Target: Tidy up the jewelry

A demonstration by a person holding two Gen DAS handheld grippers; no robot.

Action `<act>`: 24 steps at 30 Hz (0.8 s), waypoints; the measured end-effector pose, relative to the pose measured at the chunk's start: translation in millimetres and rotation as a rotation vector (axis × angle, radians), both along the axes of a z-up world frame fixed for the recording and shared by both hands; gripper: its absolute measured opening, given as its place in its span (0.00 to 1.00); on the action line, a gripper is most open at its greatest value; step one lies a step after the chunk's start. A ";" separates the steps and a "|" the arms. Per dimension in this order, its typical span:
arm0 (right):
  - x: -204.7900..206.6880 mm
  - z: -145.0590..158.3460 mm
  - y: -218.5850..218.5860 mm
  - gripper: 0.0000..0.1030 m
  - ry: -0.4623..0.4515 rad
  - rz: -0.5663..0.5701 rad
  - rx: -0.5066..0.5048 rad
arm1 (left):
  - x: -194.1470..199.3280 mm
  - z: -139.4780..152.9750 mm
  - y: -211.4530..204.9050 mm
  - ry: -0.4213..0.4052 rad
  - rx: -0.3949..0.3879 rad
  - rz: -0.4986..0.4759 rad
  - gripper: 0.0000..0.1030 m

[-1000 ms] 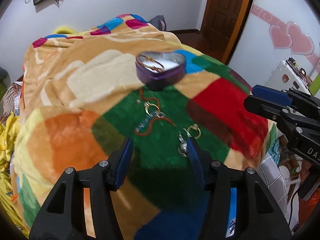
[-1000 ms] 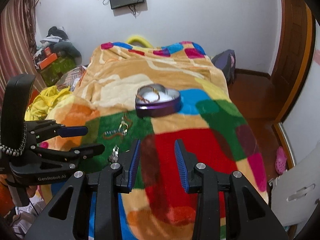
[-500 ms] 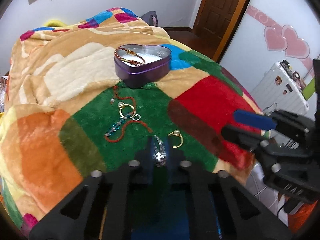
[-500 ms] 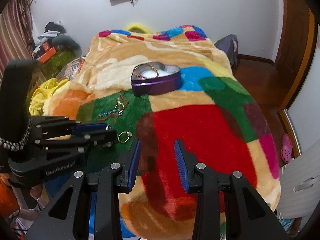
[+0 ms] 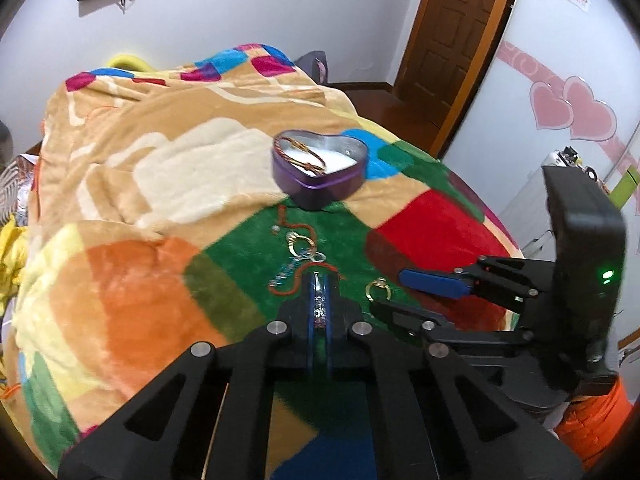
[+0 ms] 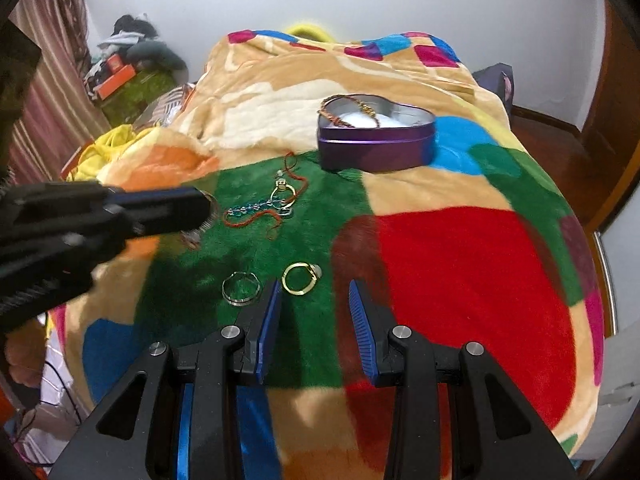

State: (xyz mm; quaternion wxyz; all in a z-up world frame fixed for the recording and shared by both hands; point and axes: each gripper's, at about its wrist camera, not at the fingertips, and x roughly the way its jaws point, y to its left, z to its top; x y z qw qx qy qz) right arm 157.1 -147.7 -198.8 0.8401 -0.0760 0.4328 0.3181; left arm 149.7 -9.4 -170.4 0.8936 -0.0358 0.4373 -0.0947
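While the right gripper (image 6: pixel 314 304) gapes, the left gripper (image 5: pixel 319 300) pinches seemingly silver jewelry (image 5: pixel 318 307).

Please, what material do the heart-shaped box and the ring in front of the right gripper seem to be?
Heart-shaped box: probably tin, going by its shiny silver inside, thin rim and glossy purple outside.
Ring: gold-coloured polished metal with a pale stone or bead; real gold cannot be judged.

Both wrist views above blanket (image 5: pixel 132 184)
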 end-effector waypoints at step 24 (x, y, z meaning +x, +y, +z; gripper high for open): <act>12.0 50.8 -7.5 0.19 -0.131 -0.047 0.073 | 26.0 33.8 4.6 -0.106 0.004 0.013 0.02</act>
